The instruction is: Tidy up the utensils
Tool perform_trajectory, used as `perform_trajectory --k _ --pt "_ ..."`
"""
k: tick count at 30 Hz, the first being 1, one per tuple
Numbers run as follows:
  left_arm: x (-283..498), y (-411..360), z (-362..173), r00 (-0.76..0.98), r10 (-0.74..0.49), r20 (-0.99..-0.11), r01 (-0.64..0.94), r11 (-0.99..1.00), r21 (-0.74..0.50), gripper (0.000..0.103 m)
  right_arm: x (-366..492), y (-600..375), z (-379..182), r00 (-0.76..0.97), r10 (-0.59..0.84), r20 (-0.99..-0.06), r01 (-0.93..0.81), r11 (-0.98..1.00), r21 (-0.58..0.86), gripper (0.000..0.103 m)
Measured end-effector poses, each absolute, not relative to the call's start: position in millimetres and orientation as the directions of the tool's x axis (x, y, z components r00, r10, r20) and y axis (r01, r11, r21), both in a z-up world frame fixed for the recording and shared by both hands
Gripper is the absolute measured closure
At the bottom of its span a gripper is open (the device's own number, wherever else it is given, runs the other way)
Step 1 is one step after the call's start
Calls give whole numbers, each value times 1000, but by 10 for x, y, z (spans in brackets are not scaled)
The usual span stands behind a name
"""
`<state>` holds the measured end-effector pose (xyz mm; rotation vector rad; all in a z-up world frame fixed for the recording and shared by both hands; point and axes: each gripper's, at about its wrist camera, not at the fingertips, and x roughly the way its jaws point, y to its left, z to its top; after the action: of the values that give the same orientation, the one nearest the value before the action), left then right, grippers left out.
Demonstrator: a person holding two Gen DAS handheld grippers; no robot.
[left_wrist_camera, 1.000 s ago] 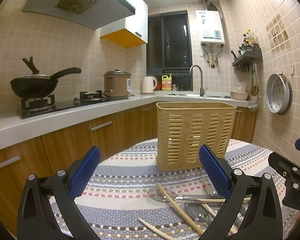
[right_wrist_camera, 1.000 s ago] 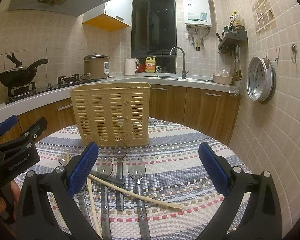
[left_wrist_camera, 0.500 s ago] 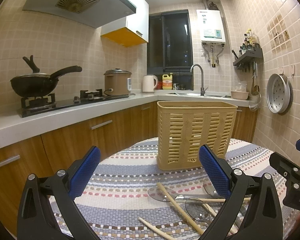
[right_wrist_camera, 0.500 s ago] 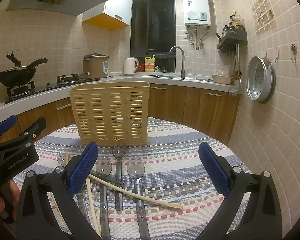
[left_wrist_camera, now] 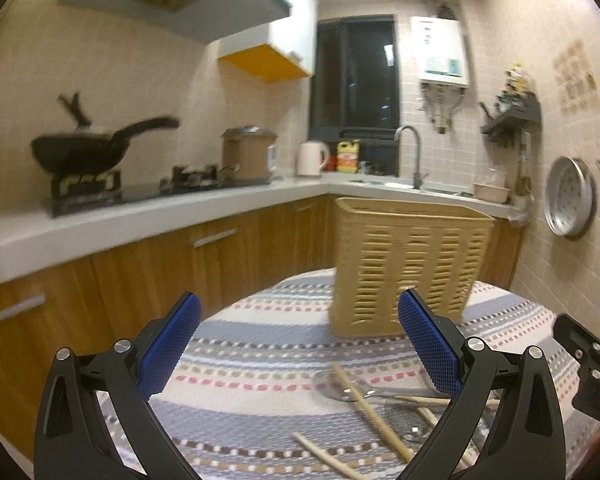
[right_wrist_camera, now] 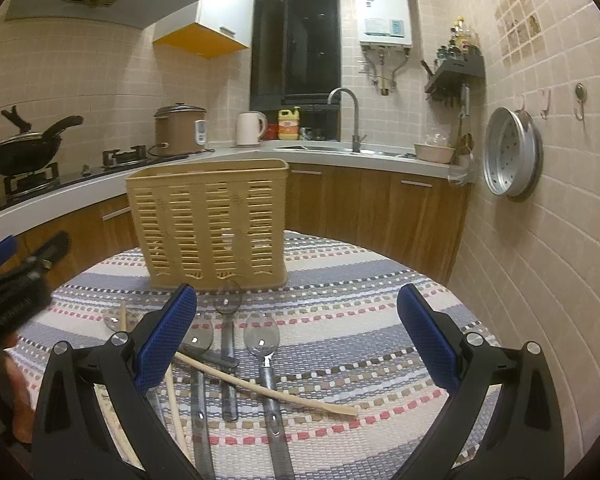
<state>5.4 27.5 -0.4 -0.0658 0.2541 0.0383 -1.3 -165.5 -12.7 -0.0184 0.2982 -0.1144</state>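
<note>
A tan slotted utensil basket (left_wrist_camera: 408, 268) (right_wrist_camera: 212, 224) stands upright on the round table with a striped cloth (left_wrist_camera: 260, 360) (right_wrist_camera: 360, 320). In front of it lie several metal spoons (right_wrist_camera: 262, 344) and wooden chopsticks (right_wrist_camera: 268, 388) crossing each other; they show low right in the left wrist view (left_wrist_camera: 364, 408). My left gripper (left_wrist_camera: 300, 344) is open and empty, above the table left of the utensils. My right gripper (right_wrist_camera: 298, 340) is open and empty, above the spoons.
A kitchen counter (left_wrist_camera: 140, 216) with a black pan (left_wrist_camera: 84, 152), a rice cooker (right_wrist_camera: 180, 128), a kettle (right_wrist_camera: 250, 128) and a sink tap (right_wrist_camera: 352, 116) runs behind the table. A tiled wall with a hanging metal tray (right_wrist_camera: 510, 156) stands to the right.
The left gripper has swung left, so the basket sits further right in its view, which is blurred. The right gripper has shifted slightly forward and lower. Both stay open.
</note>
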Motion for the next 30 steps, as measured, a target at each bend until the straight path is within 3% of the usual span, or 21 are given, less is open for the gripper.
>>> perform_trajectory --k 6,9,14,18,20,21,24,28,30 --pt "65 686 92 895 47 -443 -116 985 -130 14 5 -1802 -152 950 -109 -294 136 988 73 7" --pt "15 759 49 814 -14 -580 -90 985 -150 25 61 -1874 -163 939 -106 -327 146 984 100 7" --pt "-224 669 -57 694 -156 -703 -1 976 -217 28 214 -1929 -85 895 -93 -435 127 991 49 9" --pt "-335 461 -247 545 -333 -769 71 933 -353 34 405 -2007 124 850 -23 -527 48 998 34 26" --pt "-318 365 -398 482 -385 -787 69 912 -404 39 592 -2079 218 799 39 -600 4 998 69 39" --pt "-297 328 -445 459 -390 -798 54 909 -414 45 718 -2099 231 757 89 -647 -31 994 100 39" --pt "-251 296 -571 442 -368 -818 -9 910 -415 46 1059 -2070 108 609 215 -764 -120 977 179 41" --pt "-196 362 -616 447 -348 -824 -78 903 -423 50 1306 -1946 -262 442 235 -866 -157 971 183 62" --pt "-156 376 -620 435 -346 -831 -90 902 -423 51 1343 -1900 -435 379 242 -893 -169 967 190 66"
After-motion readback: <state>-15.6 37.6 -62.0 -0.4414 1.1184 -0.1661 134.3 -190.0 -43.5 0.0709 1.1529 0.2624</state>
